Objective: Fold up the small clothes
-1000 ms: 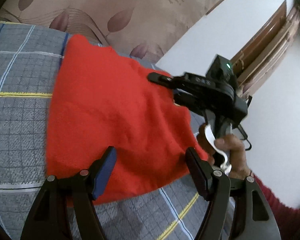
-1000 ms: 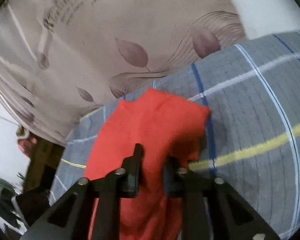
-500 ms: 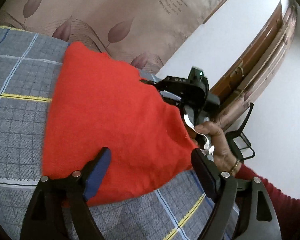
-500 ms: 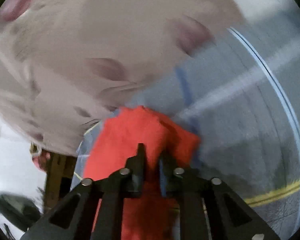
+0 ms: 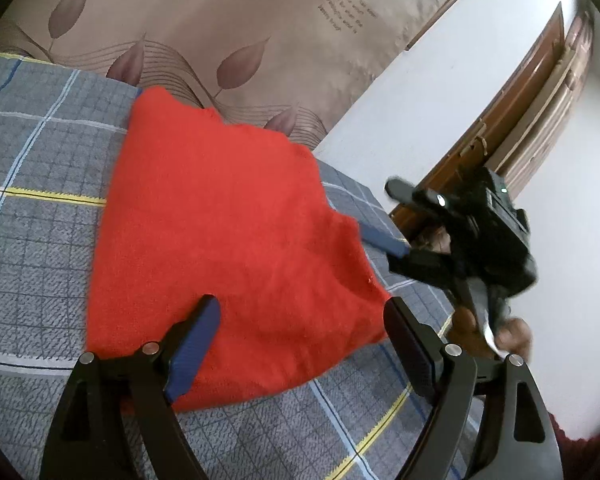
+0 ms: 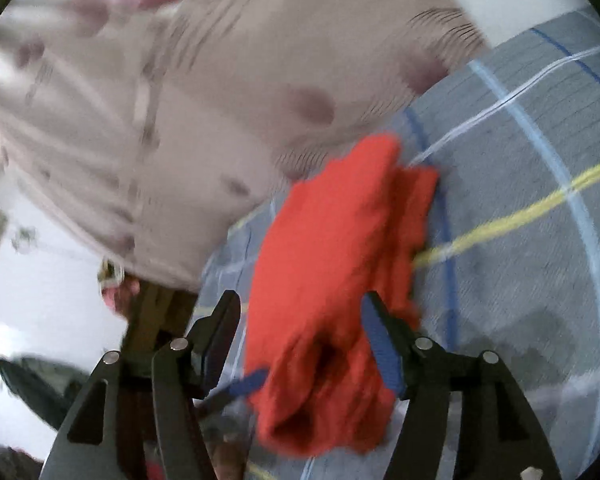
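Observation:
A folded red garment (image 5: 228,240) lies on the grey checked bedsheet (image 5: 40,160). My left gripper (image 5: 300,344) is open, its fingers apart over the garment's near edge, holding nothing. My right gripper (image 6: 300,332) is open in its own blurred view, with the red garment (image 6: 332,280) lying between and beyond its fingers. The right gripper (image 5: 396,224) also shows in the left wrist view, just off the garment's right corner, jaws apart, held by a hand.
A beige leaf-patterned headboard (image 5: 220,20) rises behind the bed. A white wall and a brown wooden door frame (image 5: 520,112) stand to the right. The bed's edge runs near the right gripper.
My right gripper has opened and let go of the red garment, and has drawn back to the right off its corner. The left gripper stays open in place.

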